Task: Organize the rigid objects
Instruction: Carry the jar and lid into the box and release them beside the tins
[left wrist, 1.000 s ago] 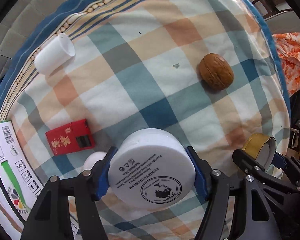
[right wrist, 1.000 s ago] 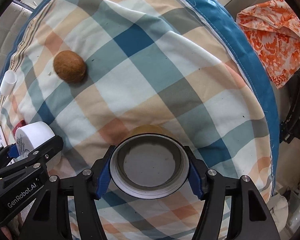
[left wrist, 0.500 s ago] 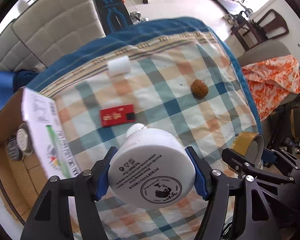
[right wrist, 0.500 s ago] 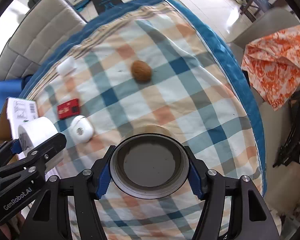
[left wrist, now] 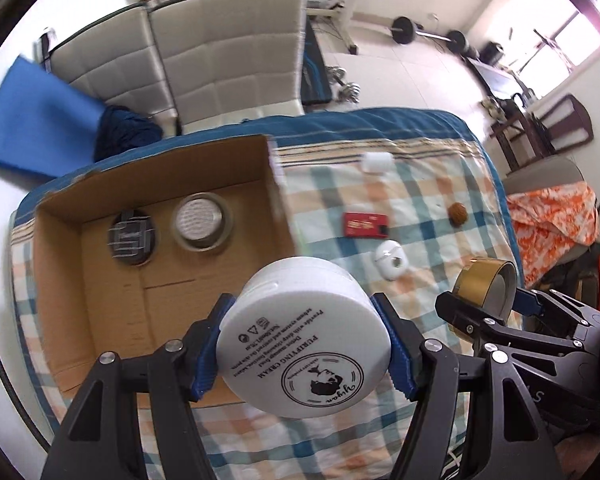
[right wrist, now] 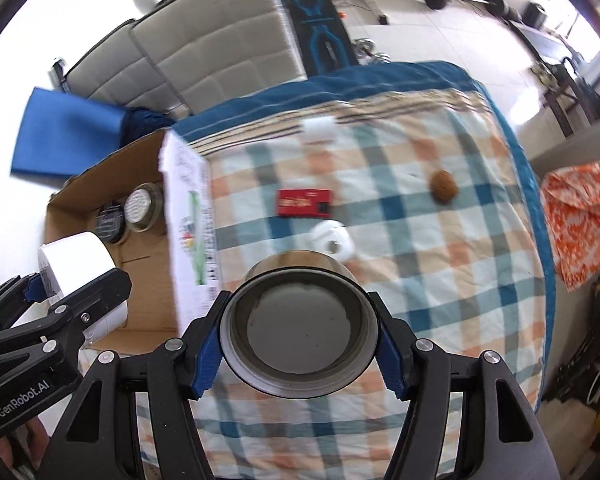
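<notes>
My left gripper (left wrist: 304, 350) is shut on a white cream jar (left wrist: 304, 340) and holds it high above the near right edge of an open cardboard box (left wrist: 112, 320). My right gripper (right wrist: 298, 334) is shut on a gold tape roll (right wrist: 298, 320), high over the checked cloth; the roll also shows in the left wrist view (left wrist: 486, 290). The box holds a dark round tin (left wrist: 131, 236) and a metal tin (left wrist: 202, 226). On the cloth lie a red card box (left wrist: 366, 225), a small white round case (left wrist: 392, 260), a walnut (left wrist: 458, 213) and a white cylinder (left wrist: 377, 161).
The box (right wrist: 96, 216) stands at the left end of the table, its printed side (right wrist: 192, 224) facing the cloth. Grey padded chairs (left wrist: 220, 60) stand behind the table. An orange patterned cloth (left wrist: 552, 216) lies on a chair to the right. Barbell weights lie on the floor beyond.
Both grippers have risen well above the table with their loads and swung left. The cardboard box has come fully into view under the left gripper.
</notes>
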A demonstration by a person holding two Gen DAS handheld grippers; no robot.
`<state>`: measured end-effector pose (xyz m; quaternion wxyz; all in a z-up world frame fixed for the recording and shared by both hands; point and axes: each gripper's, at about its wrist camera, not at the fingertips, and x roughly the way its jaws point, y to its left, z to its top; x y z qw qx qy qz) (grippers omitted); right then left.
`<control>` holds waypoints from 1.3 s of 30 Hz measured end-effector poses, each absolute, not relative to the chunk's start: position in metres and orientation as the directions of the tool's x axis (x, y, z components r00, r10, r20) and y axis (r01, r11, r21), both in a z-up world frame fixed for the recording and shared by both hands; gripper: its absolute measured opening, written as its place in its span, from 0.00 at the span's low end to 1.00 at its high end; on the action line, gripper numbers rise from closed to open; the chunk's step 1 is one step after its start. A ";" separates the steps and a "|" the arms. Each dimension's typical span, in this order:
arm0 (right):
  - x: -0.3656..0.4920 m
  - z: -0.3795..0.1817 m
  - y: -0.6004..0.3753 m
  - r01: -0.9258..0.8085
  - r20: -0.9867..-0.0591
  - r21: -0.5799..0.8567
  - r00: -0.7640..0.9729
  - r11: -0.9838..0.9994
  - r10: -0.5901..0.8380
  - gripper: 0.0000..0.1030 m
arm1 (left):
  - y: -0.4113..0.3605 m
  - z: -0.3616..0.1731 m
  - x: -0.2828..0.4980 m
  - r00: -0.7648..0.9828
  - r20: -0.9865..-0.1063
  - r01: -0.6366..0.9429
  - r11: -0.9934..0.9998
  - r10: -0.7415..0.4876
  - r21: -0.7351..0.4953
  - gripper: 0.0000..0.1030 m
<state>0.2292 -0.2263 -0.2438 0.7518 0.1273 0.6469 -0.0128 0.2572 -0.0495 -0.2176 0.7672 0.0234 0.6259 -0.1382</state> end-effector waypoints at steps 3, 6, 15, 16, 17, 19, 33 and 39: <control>0.238 -0.241 -0.190 0.129 -0.973 0.183 0.163 0.975 0.161 0.65 | -0.014 -0.216 0.258 0.188 -0.967 0.191 0.973 -0.169 -0.133 0.64; 0.248 -0.242 -0.154 0.083 -0.971 0.196 0.157 0.977 0.181 0.65 | 0.020 -0.215 0.258 0.190 -0.970 0.154 0.980 -0.151 -0.122 0.64; 0.275 -0.271 -0.066 -0.001 -0.970 0.223 0.096 0.975 0.222 0.65 | 0.106 -0.252 0.268 0.124 -0.984 0.034 0.992 -0.124 -0.121 0.64; 0.279 -0.278 -0.057 -0.011 -0.971 0.223 0.085 0.975 0.223 0.65 | 0.115 -0.259 0.271 0.110 -0.986 0.020 0.992 -0.125 -0.123 0.64; 0.282 -0.285 -0.050 -0.011 -0.972 0.223 0.075 0.975 0.223 0.65 | 0.122 -0.266 0.273 0.098 -0.987 0.006 0.992 -0.124 -0.124 0.64; 0.290 -0.300 -0.037 -0.013 -0.973 0.226 0.052 0.974 0.226 0.65 | 0.137 -0.284 0.278 0.072 -0.991 -0.021 0.993 -0.114 -0.116 0.64; 0.303 -0.399 -0.002 0.011 -0.981 0.170 -0.093 0.985 0.171 0.65 | 0.162 -0.392 0.284 -0.157 -0.975 -0.056 0.987 -0.155 -0.148 0.64; 0.294 -0.423 -0.001 0.025 -0.978 0.161 -0.131 0.987 0.163 0.65 | 0.160 -0.406 0.278 -0.191 -0.969 -0.049 0.988 -0.156 -0.149 0.64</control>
